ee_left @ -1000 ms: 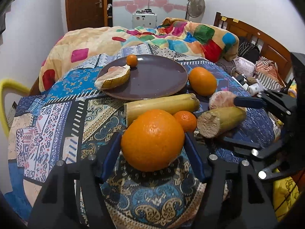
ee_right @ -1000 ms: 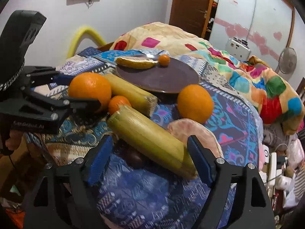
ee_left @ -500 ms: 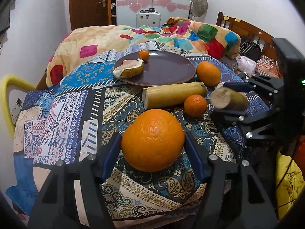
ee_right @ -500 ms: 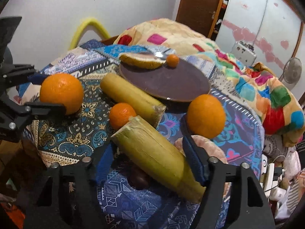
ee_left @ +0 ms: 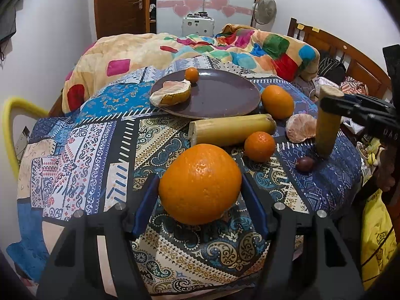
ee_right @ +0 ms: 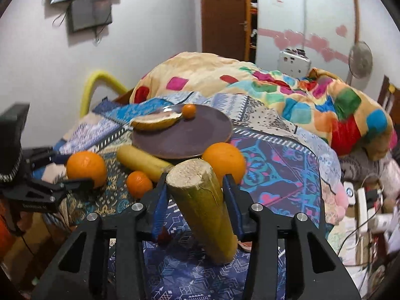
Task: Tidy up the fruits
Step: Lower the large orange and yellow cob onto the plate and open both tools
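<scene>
My left gripper is shut on a large orange, held above the patterned cloth; it shows at the left in the right wrist view. My right gripper is shut on a yellow sugarcane piece, tilted nearly upright; it stands at the right in the left wrist view. A brown plate holds a peel and a tiny orange. Near it lie a second sugarcane piece, a small orange, another large orange, a peeled pink fruit and a small dark fruit.
A patterned cloth covers the surface. A colourful blanket is heaped behind the plate. A yellow hoop stands at the left edge. A wooden headboard and clutter lie at the right.
My right gripper has closed on the sugarcane piece and lifted it from lying flat to nearly upright. My left gripper has drawn back a little with the large orange.
</scene>
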`<action>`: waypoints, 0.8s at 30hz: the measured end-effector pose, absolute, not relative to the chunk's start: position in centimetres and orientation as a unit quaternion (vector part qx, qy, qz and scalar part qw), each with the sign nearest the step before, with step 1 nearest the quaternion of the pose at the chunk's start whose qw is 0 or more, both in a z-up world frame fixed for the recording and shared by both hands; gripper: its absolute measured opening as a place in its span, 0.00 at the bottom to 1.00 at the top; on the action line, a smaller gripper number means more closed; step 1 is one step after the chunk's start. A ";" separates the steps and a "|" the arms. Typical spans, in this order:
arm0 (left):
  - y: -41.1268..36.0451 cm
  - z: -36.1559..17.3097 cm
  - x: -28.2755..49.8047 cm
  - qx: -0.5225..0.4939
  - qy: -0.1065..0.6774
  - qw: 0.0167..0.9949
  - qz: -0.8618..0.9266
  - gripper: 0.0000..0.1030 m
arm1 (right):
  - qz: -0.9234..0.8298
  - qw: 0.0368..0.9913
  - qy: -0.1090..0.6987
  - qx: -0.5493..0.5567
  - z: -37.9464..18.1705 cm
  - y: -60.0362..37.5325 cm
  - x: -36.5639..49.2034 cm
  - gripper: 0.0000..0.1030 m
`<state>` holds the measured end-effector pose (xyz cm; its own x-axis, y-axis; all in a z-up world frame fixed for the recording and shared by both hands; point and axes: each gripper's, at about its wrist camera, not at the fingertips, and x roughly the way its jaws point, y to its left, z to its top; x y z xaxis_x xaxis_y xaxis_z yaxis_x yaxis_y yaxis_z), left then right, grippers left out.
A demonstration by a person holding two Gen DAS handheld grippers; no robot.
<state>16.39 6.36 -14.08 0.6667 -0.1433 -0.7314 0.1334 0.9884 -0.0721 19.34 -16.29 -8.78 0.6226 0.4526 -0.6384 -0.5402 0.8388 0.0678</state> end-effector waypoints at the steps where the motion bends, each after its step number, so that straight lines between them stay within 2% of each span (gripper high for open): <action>1: 6.4 -14.1 16.5 -0.008 0.401 0.913 -0.074 0.64 | 0.278 0.898 0.335 -0.059 -8.6 -16.5 19.4 0.35; 4: 6.5 -13.9 16.9 -0.013 0.401 0.913 -0.071 0.64 | 0.281 0.900 0.329 -0.049 -7.9 -17.1 19.3 0.33; 24: 6.5 -8.1 20.2 -0.024 0.333 0.941 -0.056 0.63 | 0.300 0.914 0.267 -0.057 -3.8 -14.7 20.6 0.33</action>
